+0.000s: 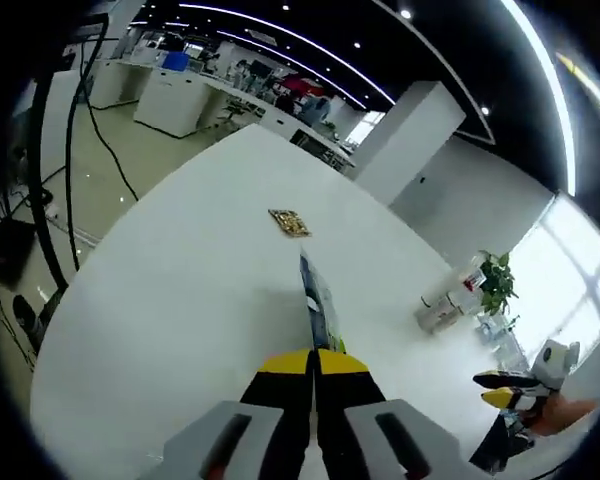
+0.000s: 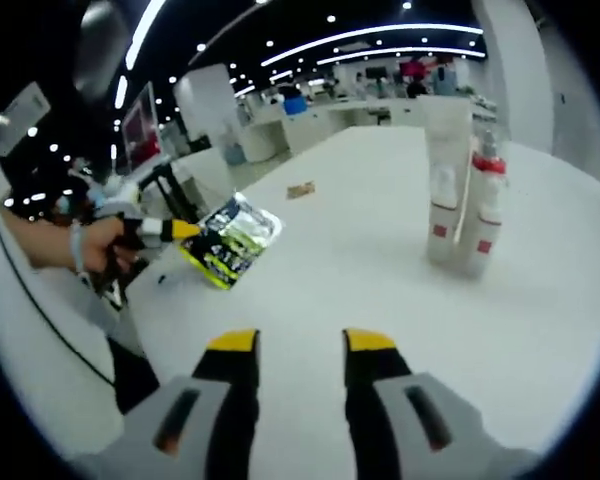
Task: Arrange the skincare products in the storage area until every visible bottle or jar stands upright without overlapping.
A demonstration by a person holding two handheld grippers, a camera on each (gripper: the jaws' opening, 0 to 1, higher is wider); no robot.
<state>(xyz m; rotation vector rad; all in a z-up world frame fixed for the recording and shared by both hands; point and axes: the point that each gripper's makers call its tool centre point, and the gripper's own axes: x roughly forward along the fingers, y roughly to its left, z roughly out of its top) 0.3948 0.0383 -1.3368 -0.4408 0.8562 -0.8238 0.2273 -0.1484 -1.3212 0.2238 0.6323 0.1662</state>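
Silvery foil sachet [image 2: 230, 240], printed in black and yellow-green, hangs above the white table [image 2: 380, 290] near its left edge in the right gripper view, pinched at one corner by the left gripper [image 2: 180, 231], whose yellow-tipped jaws are closed on it; a hand [image 2: 100, 245] grips that tool from the left. In the left gripper view the same sachet [image 1: 318, 305] appears edge-on as a thin strip rising from between the jaws of the left gripper [image 1: 313, 362], pressed together on it. Well apart from it, toward the table's far right, a white tube [image 2: 446, 180] stands upright just beside a pale bottle with a red collar [image 2: 483, 205], possibly touching it; the blur prevents certainty. A small flat brownish packet [image 2: 301, 189] lies farther back on the table. The right gripper [image 2: 300, 342] hovers over the tabletop with its jaws apart and nothing between them.
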